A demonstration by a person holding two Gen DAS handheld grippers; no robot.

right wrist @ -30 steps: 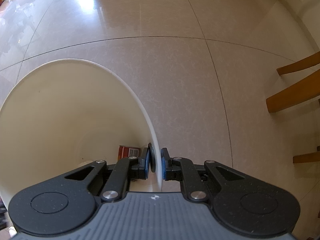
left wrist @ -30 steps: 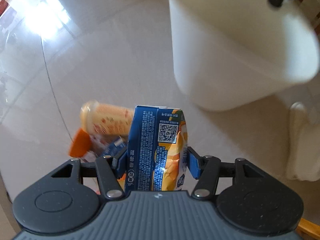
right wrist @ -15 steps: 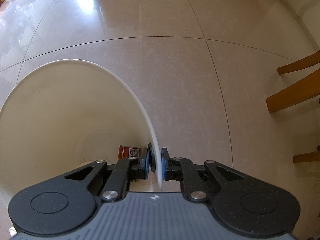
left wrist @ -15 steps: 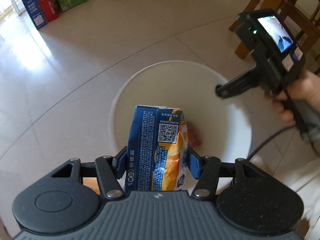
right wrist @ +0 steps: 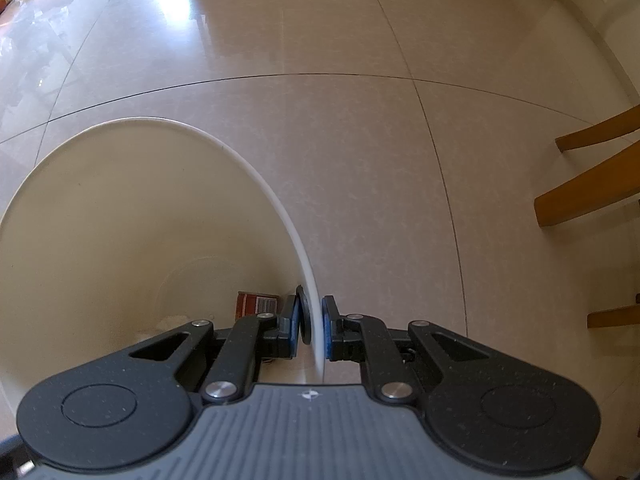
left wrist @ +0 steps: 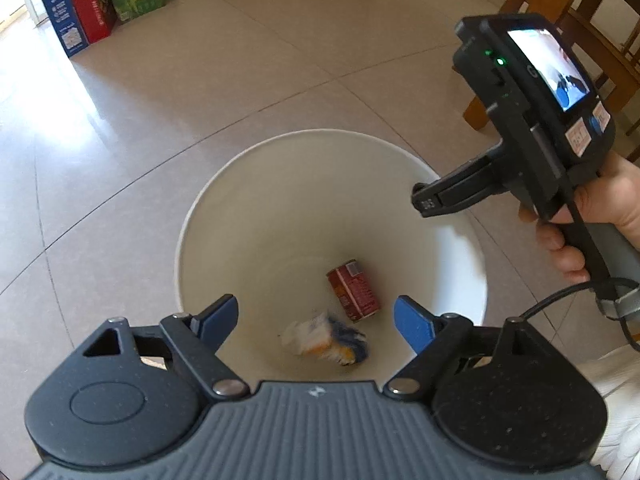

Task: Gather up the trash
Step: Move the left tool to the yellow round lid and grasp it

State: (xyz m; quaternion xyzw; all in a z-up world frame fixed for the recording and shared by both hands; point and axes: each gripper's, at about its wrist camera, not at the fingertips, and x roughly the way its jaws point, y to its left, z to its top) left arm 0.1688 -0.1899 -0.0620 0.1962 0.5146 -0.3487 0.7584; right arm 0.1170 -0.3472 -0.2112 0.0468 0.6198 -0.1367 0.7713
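Note:
A white bin stands on the tiled floor. My left gripper hangs open above its mouth with nothing between the fingers. On the bin's bottom lie a blurred blue and orange juice carton and a red box. My right gripper is shut on the bin's rim, one pad inside and one outside; the red box shows just inside. In the left wrist view the right gripper's body is held by a person's hand at the bin's right rim.
Wooden chair legs stand to the right, and a chair shows at the upper right. Coloured boxes and bags line the far left wall. Glossy beige tiles surround the bin.
My left gripper swung from the floor to above the bin, then opened; the juice carton dropped out and lies at the bottom. The right gripper kept its hold on the rim.

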